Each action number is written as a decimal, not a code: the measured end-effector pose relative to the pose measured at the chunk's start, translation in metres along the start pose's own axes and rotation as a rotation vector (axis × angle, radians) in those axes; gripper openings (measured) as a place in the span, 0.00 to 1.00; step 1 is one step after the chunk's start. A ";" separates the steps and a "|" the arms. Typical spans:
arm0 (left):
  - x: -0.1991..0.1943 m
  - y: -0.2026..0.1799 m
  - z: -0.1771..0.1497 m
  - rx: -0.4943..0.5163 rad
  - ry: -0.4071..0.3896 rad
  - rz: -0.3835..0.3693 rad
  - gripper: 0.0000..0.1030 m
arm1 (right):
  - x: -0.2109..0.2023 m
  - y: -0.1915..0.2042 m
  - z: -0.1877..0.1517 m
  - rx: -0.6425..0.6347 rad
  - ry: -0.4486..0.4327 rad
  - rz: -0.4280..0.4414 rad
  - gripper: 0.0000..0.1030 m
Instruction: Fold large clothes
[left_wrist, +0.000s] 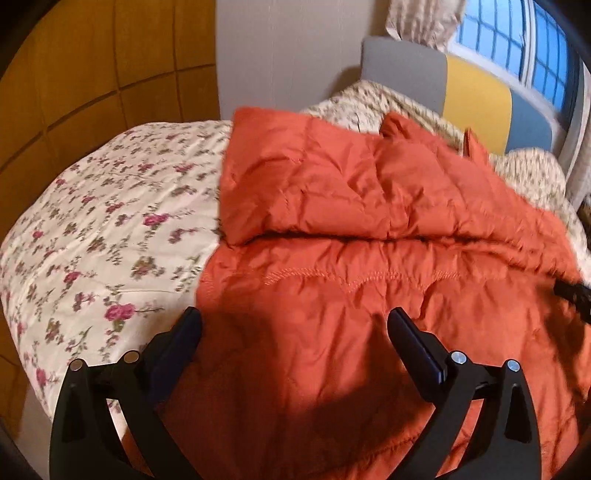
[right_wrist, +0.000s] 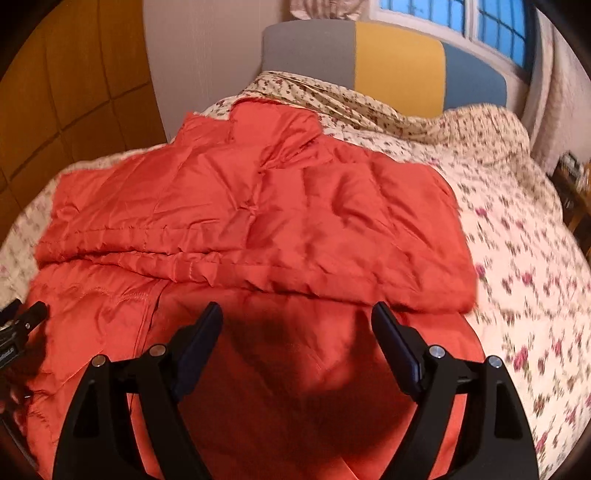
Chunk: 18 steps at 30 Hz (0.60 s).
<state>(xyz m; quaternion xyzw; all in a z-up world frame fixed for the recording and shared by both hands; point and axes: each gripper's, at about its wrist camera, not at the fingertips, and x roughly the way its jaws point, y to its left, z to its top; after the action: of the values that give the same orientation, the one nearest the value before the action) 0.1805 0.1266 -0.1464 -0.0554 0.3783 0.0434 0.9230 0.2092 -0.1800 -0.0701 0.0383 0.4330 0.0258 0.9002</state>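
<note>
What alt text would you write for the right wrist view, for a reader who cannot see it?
An orange quilted padded jacket, partly folded over itself, lies on a bed with a cream floral bedspread. The open right tool hovers above its near part, holding nothing. Behind stands a grey, yellow and blue headboard.

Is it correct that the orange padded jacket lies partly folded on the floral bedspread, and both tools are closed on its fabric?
Not quite. The orange padded jacket does lie partly folded on the floral bedspread, but both tools are open and grip nothing: the left tool in the left wrist view, the right tool in the right wrist view.
</note>
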 end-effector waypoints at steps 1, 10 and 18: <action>-0.005 0.003 -0.001 -0.013 -0.007 -0.010 0.97 | -0.003 -0.006 -0.001 0.011 0.003 0.011 0.83; -0.039 0.043 -0.033 0.032 -0.017 0.020 0.97 | -0.087 -0.107 -0.062 0.129 -0.017 -0.076 0.83; -0.058 0.073 -0.079 -0.023 0.026 -0.065 0.86 | -0.115 -0.155 -0.139 0.279 0.093 -0.012 0.71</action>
<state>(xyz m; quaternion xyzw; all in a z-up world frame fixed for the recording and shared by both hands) 0.0752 0.1860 -0.1666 -0.0789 0.3879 0.0170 0.9181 0.0308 -0.3368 -0.0815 0.1590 0.4739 -0.0383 0.8653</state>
